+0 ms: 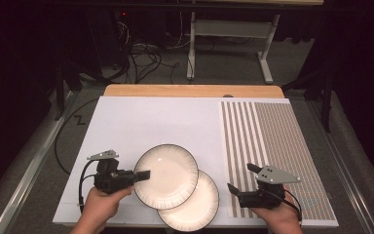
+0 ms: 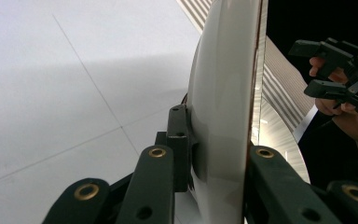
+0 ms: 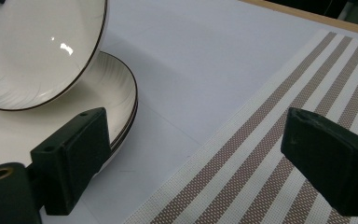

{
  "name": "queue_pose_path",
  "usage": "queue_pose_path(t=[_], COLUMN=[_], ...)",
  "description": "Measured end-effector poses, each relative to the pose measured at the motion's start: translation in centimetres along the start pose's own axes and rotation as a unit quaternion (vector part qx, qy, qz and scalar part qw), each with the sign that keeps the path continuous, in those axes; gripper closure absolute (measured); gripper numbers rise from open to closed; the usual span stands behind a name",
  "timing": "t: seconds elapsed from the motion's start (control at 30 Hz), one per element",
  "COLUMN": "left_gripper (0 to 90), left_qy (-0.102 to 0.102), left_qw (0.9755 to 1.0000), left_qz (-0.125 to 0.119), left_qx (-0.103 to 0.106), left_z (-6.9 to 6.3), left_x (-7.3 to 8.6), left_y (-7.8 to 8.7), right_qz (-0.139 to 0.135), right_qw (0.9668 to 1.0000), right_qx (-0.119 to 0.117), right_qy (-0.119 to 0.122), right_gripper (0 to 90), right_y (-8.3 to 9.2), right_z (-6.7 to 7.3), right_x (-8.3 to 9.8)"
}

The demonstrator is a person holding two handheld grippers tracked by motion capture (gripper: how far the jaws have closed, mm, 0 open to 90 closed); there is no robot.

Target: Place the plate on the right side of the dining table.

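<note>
the left gripper (image 1: 143, 174) is clamped on the rim of the upper plate (image 1: 168, 175); that plate is held tilted above the lower plate (image 1: 199, 207), overlapping it; the right gripper (image 1: 243, 179) is held with jaws apart, empty, over the striped mat (image 1: 272, 146) just right of the lower plate

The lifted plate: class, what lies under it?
Under the lifted plate, gripped at its rim by the left gripper, sits a stack of plates on the white table cover. The stack's near-left part is covered.

The raised plate (image 1: 166, 174) hides part of the lower plate (image 1: 195, 207), itself cut by the frame's bottom edge
</note>
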State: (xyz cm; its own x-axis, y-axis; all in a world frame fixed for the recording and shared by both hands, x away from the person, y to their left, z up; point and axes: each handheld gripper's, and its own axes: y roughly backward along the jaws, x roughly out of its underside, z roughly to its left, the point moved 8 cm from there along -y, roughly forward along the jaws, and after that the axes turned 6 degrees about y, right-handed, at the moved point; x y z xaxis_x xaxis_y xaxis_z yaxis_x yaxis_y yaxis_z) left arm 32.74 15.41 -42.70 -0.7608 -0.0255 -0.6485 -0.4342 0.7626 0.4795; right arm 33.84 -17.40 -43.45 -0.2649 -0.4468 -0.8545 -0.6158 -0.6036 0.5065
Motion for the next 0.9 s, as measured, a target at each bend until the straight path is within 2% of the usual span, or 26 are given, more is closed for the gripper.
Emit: queue_pose_path(t=[0.1,0.13,0.17,0.2,0.23,0.27,0.37,0.53,0.6,0.63,0.7,0.77,0.83,0.9], left_gripper=[78.0,77.9,77.9,77.9,77.9,77.7,77.7,77.7,77.7,77.6,77.7,77.8,77.9,77.8], left_qy=[-0.013,-0.025,-0.025,-0.038,-0.038,-0.053,-0.063,-0.086,-0.104,-0.104,-0.116,-0.129,-0.135,-0.131], left_qw=[0.9998,0.9995,0.9995,0.9990,0.9990,0.9981,0.9973,0.9948,0.9926,0.9926,0.9910,0.9885,0.9871,0.9869], left_qz=[-0.012,-0.017,-0.017,-0.024,-0.024,-0.030,-0.035,-0.053,-0.062,-0.062,-0.067,-0.077,-0.085,-0.092], left_qx=[-0.002,-0.002,-0.002,-0.003,-0.003,-0.012,-0.012,-0.012,-0.011,-0.011,-0.008,-0.014,-0.017,-0.019], left_z=[-0.2,-0.3,-0.3,-0.5,-0.5,-0.8,-1.0,-1.2,-1.3,-1.3,-1.5,-1.5,-1.4,-1.2], left_x=[0.1,0.1,0.1,0.2,0.2,0.2,0.3,0.5,0.6,0.6,0.7,0.5,0.4,0.2], left_y=[0.0,0.1,0.1,0.2,0.2,0.3,0.5,0.9,1.1,1.1,1.2,1.3,1.3,1.3], right_qz=[0.001,0.003,0.003,0.002,0.002,0.001,0.000,-0.011,-0.020,-0.020,-0.024,-0.030,-0.034,-0.035], right_qw=[1.0000,1.0000,1.0000,1.0000,1.0000,1.0000,1.0000,0.9999,0.9998,0.9998,0.9996,0.9994,0.9992,0.9990], right_qx=[-0.003,-0.003,-0.002,-0.002,-0.002,0.001,0.002,0.004,0.007,0.007,0.010,0.013,0.018,0.024], right_qy=[0.001,0.002,0.002,0.002,0.002,0.002,0.002,-0.001,-0.003,-0.003,-0.005,-0.009,-0.010,-0.011], right_gripper=[8.5,7.3,6.8,6.2,6.2,4.5,2.5,0.9,0.9,0.9,0.9,0.9,0.9,0.9], right_y=[-0.1,-0.2,-0.2,-0.2,-0.2,-0.2,-0.2,-0.1,0.2,0.2,0.3,0.4,0.5,0.5], right_z=[0.1,0.1,0.2,0.2,0.2,0.2,0.3,0.5,0.5,0.5,0.4,0.4,0.3,0.3], right_x=[0.0,0.1,0.1,0.1,0.1,0.1,0.1,-0.2,-0.4,-0.4,-0.5,-0.6,-0.7,-0.7])
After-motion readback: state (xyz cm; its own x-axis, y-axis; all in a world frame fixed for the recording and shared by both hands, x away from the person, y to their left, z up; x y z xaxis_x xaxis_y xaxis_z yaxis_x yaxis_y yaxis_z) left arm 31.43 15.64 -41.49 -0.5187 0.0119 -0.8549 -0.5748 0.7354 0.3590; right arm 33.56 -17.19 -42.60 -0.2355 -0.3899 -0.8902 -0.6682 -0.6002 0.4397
